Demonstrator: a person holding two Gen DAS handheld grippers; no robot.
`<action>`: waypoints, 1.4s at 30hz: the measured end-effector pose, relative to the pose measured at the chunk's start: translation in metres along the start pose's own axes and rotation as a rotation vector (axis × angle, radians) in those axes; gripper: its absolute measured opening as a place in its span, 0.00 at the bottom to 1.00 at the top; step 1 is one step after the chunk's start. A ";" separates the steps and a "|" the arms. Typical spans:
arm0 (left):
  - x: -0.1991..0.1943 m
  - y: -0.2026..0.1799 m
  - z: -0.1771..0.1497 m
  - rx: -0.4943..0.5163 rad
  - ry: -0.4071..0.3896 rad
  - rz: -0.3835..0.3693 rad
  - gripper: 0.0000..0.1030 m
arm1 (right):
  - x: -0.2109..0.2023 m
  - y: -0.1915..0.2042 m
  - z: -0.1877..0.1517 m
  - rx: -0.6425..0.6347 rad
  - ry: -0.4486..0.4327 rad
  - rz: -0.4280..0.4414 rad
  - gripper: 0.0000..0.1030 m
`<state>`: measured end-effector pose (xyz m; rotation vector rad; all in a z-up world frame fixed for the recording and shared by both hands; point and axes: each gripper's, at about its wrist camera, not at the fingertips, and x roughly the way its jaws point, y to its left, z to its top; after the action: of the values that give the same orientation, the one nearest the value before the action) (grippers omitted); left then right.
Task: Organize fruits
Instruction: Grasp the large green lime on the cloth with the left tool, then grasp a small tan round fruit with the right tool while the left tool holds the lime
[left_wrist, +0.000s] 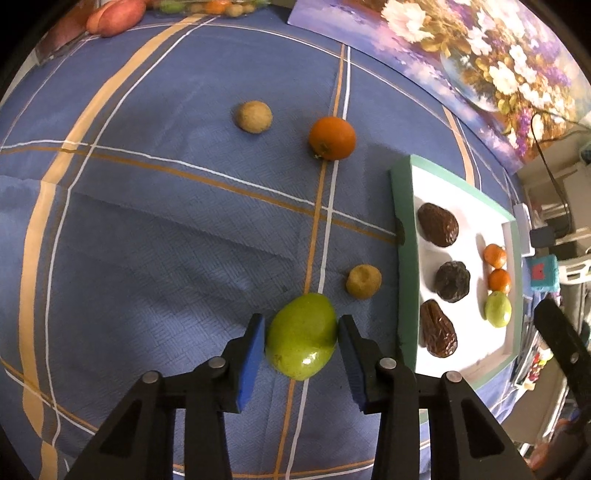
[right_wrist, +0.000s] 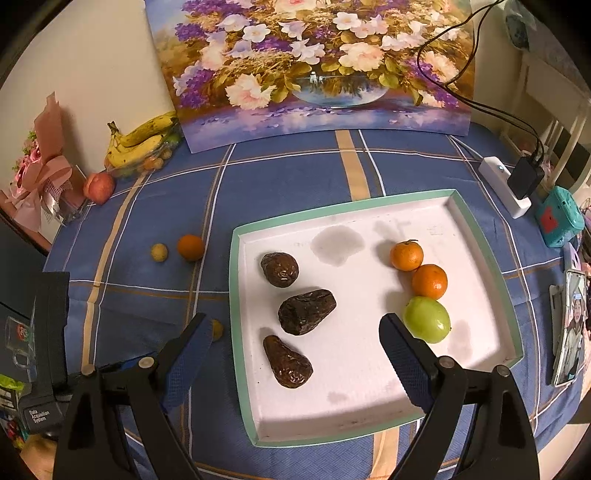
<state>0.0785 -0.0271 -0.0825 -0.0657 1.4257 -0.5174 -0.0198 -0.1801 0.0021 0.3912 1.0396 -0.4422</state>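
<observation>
Your left gripper (left_wrist: 301, 338) has its blue pads closed against both sides of the large green fruit (left_wrist: 301, 336), which sits on the blue plaid tablecloth (left_wrist: 166, 221) just left of the tray (left_wrist: 400, 258); its long axis runs diagonally, the narrower end pointing up and to the right. Your right gripper (right_wrist: 295, 328) hangs spread wide over the tray (right_wrist: 236, 332), holding nothing. In the tray lie 3 dark wrinkled fruits (right_wrist: 306, 312), 2 small oranges (right_wrist: 406, 254) and 1 small green fruit (right_wrist: 426, 319). A flower painting (right_wrist: 314, 66) leans against the wall.
</observation>
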 end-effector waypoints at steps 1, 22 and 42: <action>-0.002 0.003 0.001 -0.005 -0.005 0.004 0.41 | 0.001 0.001 0.000 -0.002 0.001 0.003 0.89; -0.056 0.082 0.028 -0.250 -0.204 -0.008 0.41 | 0.048 0.077 -0.001 -0.174 0.061 0.190 0.49; -0.041 0.080 0.037 -0.249 -0.189 0.011 0.41 | 0.097 0.100 -0.014 -0.346 0.159 0.030 0.40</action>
<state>0.1355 0.0496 -0.0658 -0.2986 1.2979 -0.3139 0.0648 -0.1044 -0.0802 0.1333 1.2382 -0.1994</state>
